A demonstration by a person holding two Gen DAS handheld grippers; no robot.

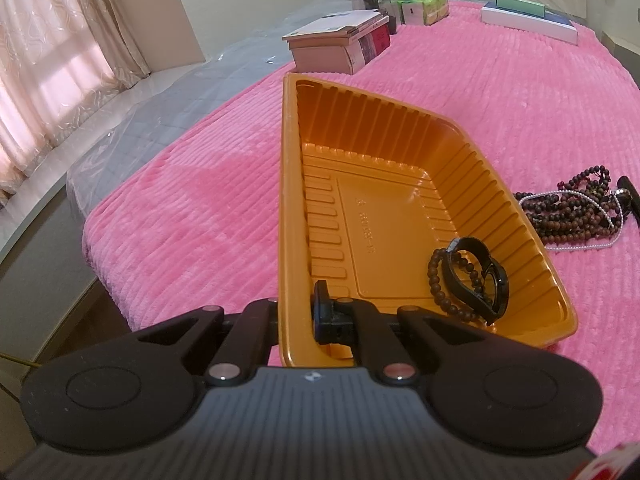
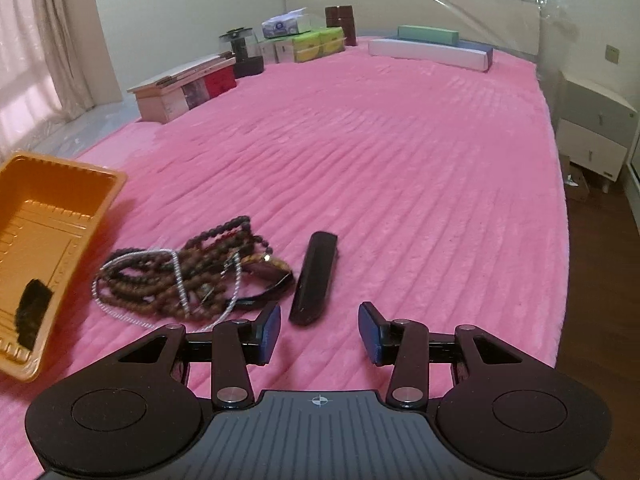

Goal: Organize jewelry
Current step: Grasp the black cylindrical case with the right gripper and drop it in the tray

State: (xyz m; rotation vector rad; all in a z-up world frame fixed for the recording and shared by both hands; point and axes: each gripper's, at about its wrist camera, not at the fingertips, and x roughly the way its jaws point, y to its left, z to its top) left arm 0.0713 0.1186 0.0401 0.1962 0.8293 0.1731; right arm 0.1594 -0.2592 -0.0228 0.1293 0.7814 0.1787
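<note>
A gold plastic tray (image 1: 400, 128) lies on the pink bed cover. My left gripper (image 1: 298, 312) is shut on the tray's near left wall, one finger inside and one outside. Inside the tray rest a black bangle (image 1: 478, 278) and a brown bead bracelet (image 1: 440, 284). To the right of the tray (image 2: 80, 196) lies a tangled heap of bead necklaces and chains (image 2: 188, 276), also seen in the left wrist view as a bead heap (image 1: 572, 212). A long black case (image 2: 314, 278) lies beside it. My right gripper (image 2: 320, 330) stands open just in front of the case, nothing between its pads.
Wooden boxes (image 2: 184, 88), tissue packs (image 2: 316, 44) and a dark jar (image 2: 240, 46) line the bed's far side. Long flat boxes (image 2: 432, 46) lie by the headboard. A nightstand (image 2: 596, 132) stands right of the bed; curtains (image 1: 52, 52) hang at the left.
</note>
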